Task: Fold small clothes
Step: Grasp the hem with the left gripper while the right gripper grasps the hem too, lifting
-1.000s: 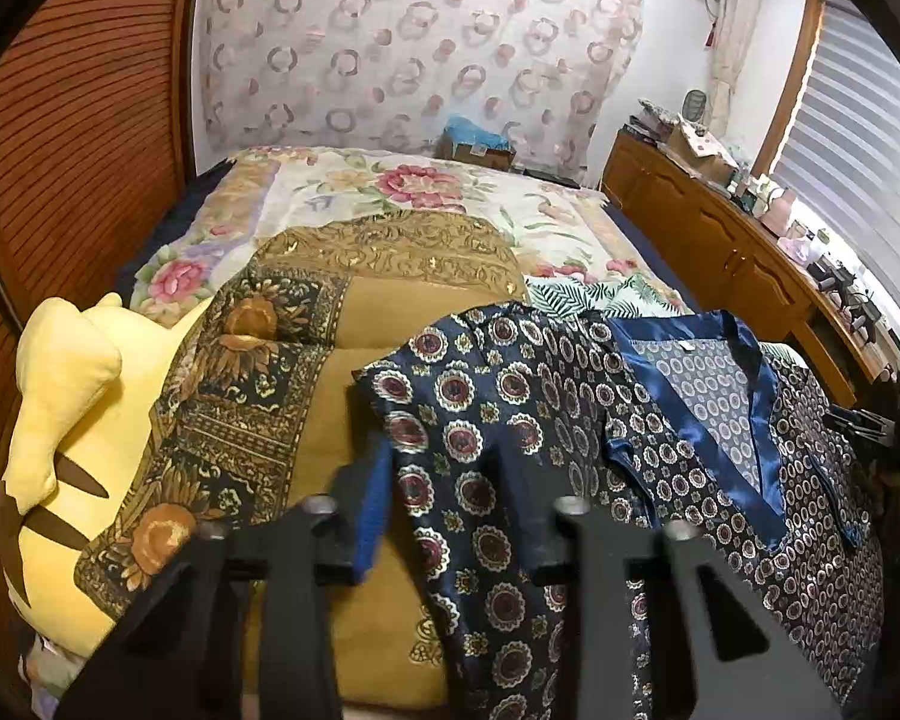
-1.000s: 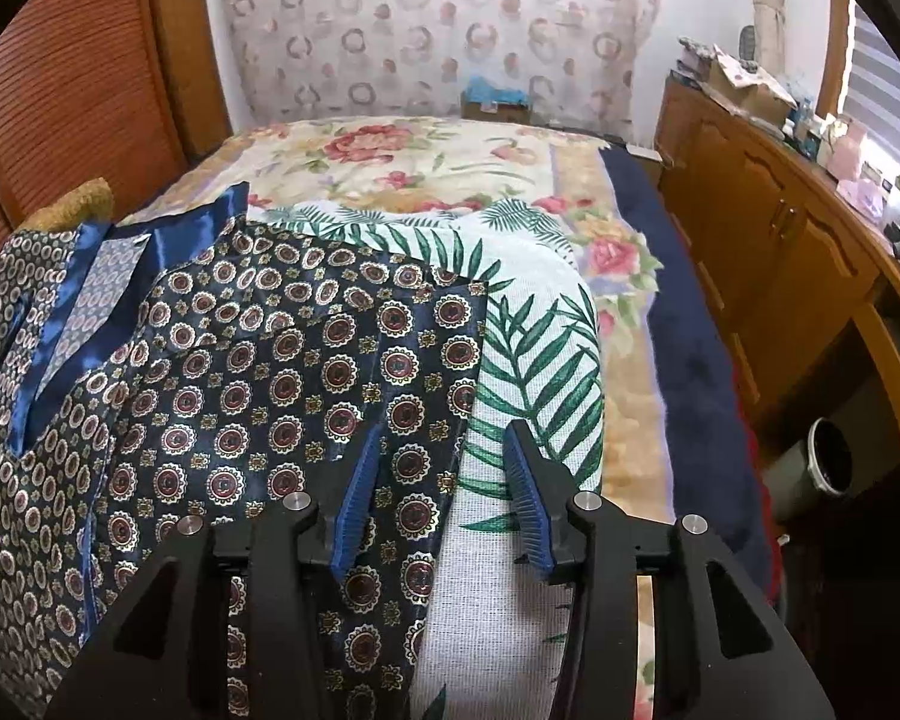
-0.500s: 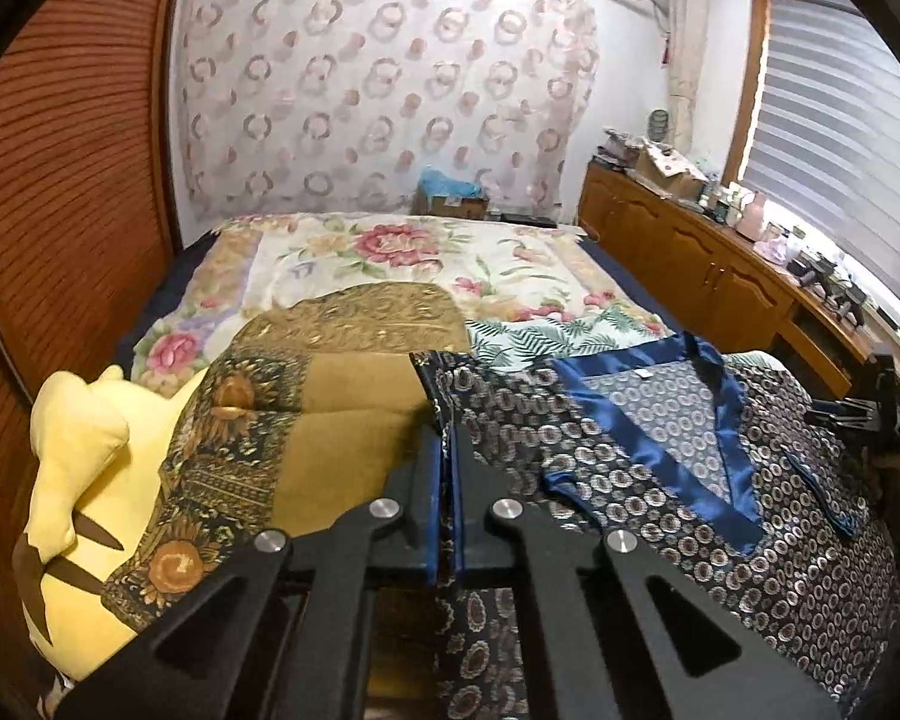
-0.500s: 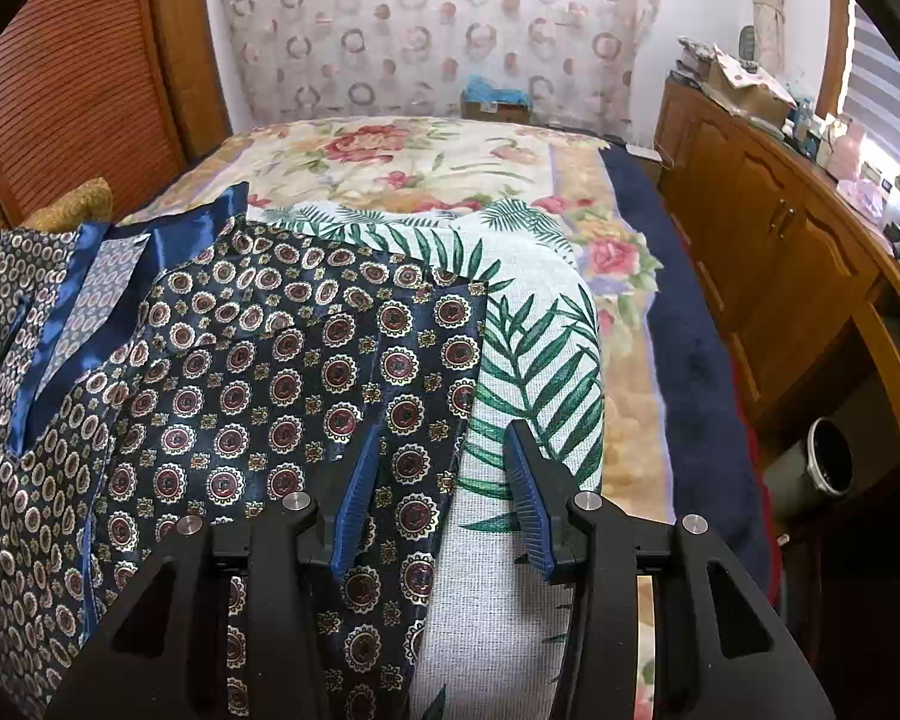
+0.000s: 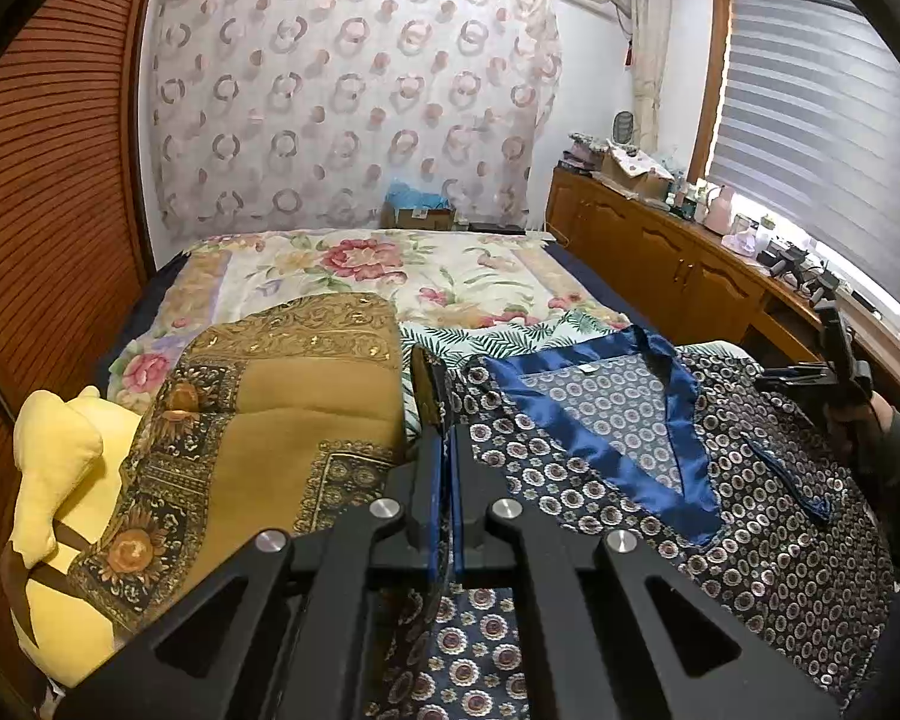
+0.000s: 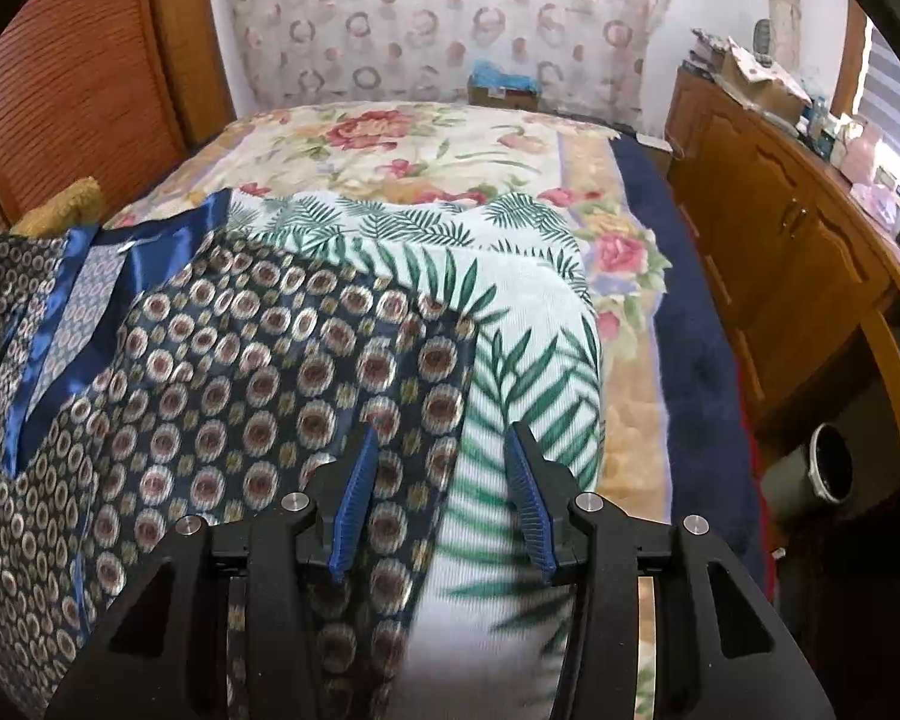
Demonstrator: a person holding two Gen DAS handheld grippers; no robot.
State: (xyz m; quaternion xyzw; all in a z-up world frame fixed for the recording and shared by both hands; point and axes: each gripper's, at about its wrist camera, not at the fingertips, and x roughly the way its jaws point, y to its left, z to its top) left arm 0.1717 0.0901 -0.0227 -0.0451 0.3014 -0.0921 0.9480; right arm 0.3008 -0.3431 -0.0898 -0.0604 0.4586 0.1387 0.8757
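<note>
Folding just begun: one sleeve pinched, the other not yet caught.

Patterned shirt (image 5: 660, 480) spread flat on the bed (image 5: 390, 264), collar toward twelve o'clock, blue trim forming a V at centre. Mostly resting on a palm-leaf pillow (image 6: 528, 360), with a gold cushion (image 5: 306, 396) at nine o'clock of it and a yellow plush toy (image 5: 60, 468) further out toward eight.

Left gripper (image 5: 447, 468) clamped tight on the edge of the shirt's sleeve, cloth standing up in a ridge just beyond the tips, toward twelve o'clock. No gap between the pads.

Right gripper (image 6: 441, 492) held over the opposite sleeve, jaws parted at a middling width, nothing pressed between them. Sleeve hem lying under the left pad (image 6: 351, 510), bare pillow under the other. Slightly blurred, so exact contact with the cloth hard to tell.

Seen from the left camera at three o'clock: right gripper with a sleeved hand (image 5: 870, 420) behind it.

Next, probably: lower the right jaws onto the hem, close on a single layer, then carry both sleeves inward toward the V. Worth avoiding a pinch of pillow fabric along with the slippery shirt.
</note>
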